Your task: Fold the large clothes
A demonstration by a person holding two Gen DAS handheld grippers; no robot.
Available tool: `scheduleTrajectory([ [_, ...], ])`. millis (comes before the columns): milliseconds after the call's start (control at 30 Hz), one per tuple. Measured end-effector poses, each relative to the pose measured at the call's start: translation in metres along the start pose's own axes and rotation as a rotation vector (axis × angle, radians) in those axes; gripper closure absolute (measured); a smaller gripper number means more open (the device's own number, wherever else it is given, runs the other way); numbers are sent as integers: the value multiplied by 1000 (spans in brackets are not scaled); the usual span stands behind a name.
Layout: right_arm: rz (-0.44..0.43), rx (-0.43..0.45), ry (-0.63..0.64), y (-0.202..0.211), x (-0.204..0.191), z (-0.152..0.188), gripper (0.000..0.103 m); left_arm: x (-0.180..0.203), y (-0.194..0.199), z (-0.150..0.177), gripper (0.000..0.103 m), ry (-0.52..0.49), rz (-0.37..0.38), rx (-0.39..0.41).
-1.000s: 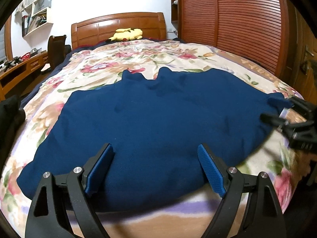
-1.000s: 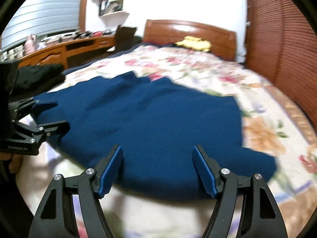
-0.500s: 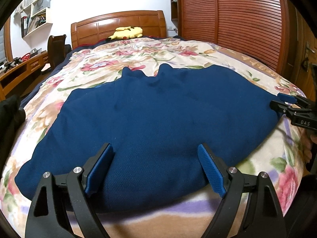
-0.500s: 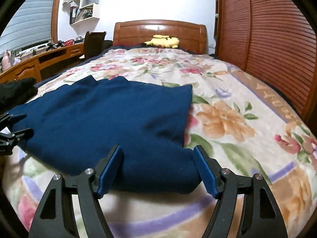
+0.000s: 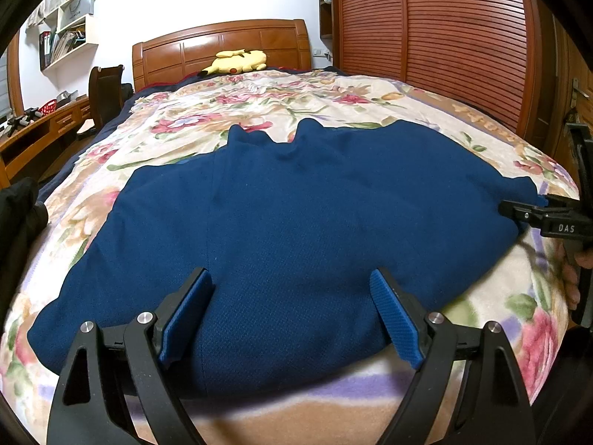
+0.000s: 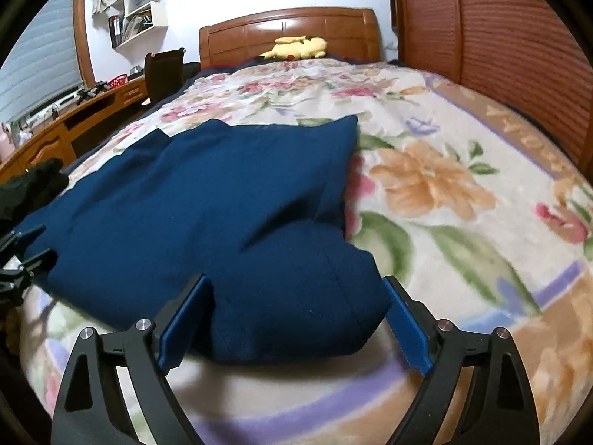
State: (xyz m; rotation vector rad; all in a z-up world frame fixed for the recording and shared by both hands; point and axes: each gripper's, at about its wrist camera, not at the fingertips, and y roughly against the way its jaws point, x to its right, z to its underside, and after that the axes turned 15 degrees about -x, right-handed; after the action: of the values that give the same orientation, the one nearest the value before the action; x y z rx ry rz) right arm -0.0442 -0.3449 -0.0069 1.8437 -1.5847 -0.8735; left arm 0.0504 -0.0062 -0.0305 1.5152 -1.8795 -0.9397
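Both grippers at near hem of navy garment (image 5: 296, 215), jaws apart, nothing pinched.

Garment lies flat on floral bedspread (image 5: 333, 92), collar at 12 o'clock. Left gripper (image 5: 292, 307) spread over hem; right gripper (image 6: 296, 315) spread, straddling the near right corner. Judgement: lower both, pinch only the hem layers, close evenly, lift together to avoid skew. Left view alone shows full width and collar notch; right view alone shows a diagonal ridge of raised cloth at the corner and the bare bedspread at 3 o'clock.
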Motion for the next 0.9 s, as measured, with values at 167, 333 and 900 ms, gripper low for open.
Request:
scheduleTrajectory([
  [167, -91, -12, -14, 3, 4, 1, 27, 0, 0, 0, 15, 1, 2, 1],
  [333, -103, -8, -4, -1, 6, 0, 37, 0, 0, 0, 15, 1, 3, 1],
  [900, -109, 166, 66, 16, -11, -10, 71, -1, 0, 1, 15, 3, 5, 1],
])
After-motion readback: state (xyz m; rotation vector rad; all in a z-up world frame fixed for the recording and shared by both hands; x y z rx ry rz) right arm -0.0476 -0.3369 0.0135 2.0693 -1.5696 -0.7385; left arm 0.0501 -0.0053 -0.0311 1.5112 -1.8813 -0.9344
